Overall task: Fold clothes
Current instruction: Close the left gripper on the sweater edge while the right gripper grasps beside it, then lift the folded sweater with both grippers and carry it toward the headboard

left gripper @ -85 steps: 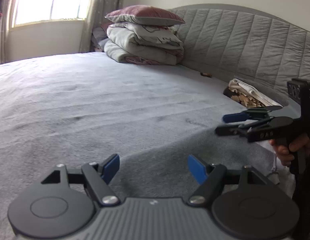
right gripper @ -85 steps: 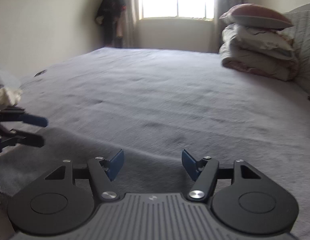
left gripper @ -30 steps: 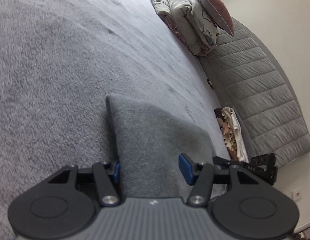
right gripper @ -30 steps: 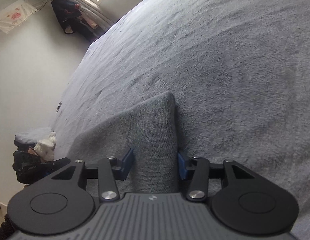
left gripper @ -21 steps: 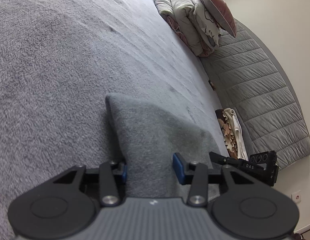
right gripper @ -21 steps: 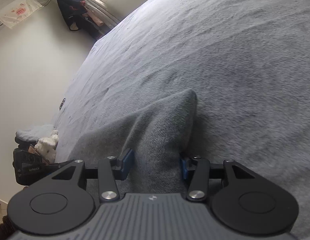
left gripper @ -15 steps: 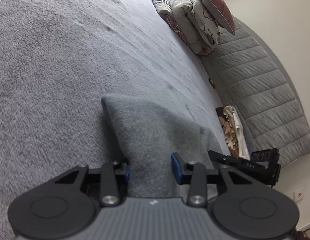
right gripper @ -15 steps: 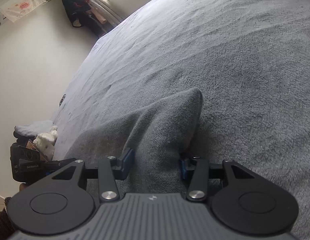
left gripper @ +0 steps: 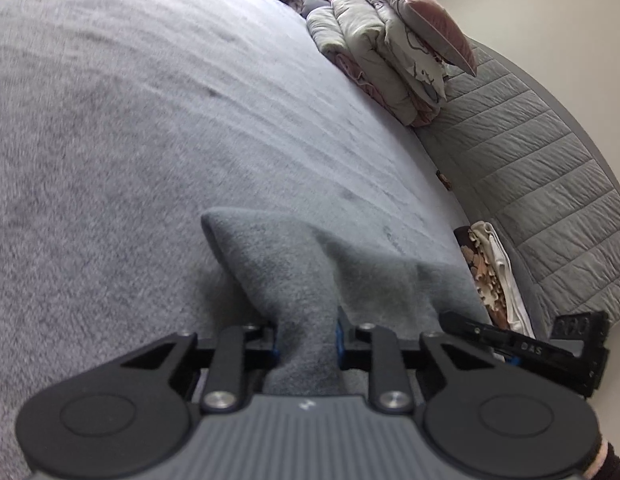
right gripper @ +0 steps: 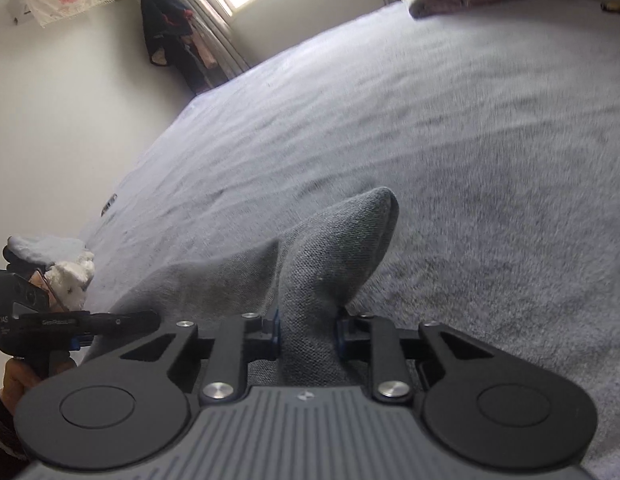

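My left gripper (left gripper: pixel 306 342) has just been closing and now pinches a bunched corner of the grey garment (left gripper: pixel 286 276), blue pads pressed against the cloth on both sides. The corner peaks just beyond the gripper, above the grey bed cover (left gripper: pixel 130 140). My right gripper (left gripper: pixel 510 346) is near, to its right, at the garment's other edge.

The grey garment (left gripper: pixel 306 280) is soft, matt fleece-like cloth with a fine nap. The bedspread (left gripper: pixel 130 140) looks plush and fuzzy. The left gripper (left gripper: pixel 306 342) has matt black plastic arms, shiny metal screws and a ribbed grey body. The headboard (left gripper: pixel 550 184) is quilted matt fabric.
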The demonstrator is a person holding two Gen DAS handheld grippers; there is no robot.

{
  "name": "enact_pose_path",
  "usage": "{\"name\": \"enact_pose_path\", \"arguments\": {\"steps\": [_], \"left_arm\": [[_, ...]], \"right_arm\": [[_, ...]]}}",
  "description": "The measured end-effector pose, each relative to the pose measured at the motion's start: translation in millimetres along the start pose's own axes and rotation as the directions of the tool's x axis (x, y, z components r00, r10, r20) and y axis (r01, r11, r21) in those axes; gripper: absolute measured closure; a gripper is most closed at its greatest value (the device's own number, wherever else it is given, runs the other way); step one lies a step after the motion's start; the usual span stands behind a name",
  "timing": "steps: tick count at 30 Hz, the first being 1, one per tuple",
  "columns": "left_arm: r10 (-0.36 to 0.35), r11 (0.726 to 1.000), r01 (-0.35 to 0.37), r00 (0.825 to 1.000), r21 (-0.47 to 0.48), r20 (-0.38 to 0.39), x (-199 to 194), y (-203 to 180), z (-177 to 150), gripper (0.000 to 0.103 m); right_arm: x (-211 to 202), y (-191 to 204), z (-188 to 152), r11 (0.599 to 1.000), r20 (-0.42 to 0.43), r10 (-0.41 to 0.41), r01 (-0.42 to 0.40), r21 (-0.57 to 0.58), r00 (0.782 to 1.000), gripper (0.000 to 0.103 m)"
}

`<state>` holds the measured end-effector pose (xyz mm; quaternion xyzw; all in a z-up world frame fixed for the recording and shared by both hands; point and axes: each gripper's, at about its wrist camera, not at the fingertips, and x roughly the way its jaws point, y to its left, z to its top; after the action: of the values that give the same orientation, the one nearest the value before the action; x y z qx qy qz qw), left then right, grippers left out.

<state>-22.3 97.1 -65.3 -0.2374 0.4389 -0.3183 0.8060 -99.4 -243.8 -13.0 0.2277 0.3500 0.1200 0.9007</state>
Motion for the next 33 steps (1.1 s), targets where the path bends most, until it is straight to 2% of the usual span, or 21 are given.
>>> {"name": "enact_pose_path", "arguments": {"steps": [9, 16, 24, 33], "left_arm": [[0.043, 0.999, -0.043, 0.997, 0.008, 0.060, 10, -27, 24, 0.081], [0.059, 0.991, -0.069, 0.995, 0.114, 0.085, 45, -92, 67, 0.081], [0.042, 0.976, -0.056, 0.997, 0.210, 0.069, 104, -179, 105, 0.081], [-0.009, 0.951, -0.001, 0.999, 0.309, 0.033, 183, -271, 121, 0.081]], "right_arm": [[-23, 11, 21, 0.999, 0.132, -0.023, 0.027, -0.035, 0.991, 0.079], [-51, 2, 46, 0.993, 0.251, -0.108, 0.117, -0.023, 0.962, 0.079], [-94, -28, 75, 0.968, 0.352, -0.222, 0.248, -0.031, 0.909, 0.079], [-156, -82, 91, 0.934, 0.460, -0.331, 0.356, 0.035, 0.824, 0.079]]}}
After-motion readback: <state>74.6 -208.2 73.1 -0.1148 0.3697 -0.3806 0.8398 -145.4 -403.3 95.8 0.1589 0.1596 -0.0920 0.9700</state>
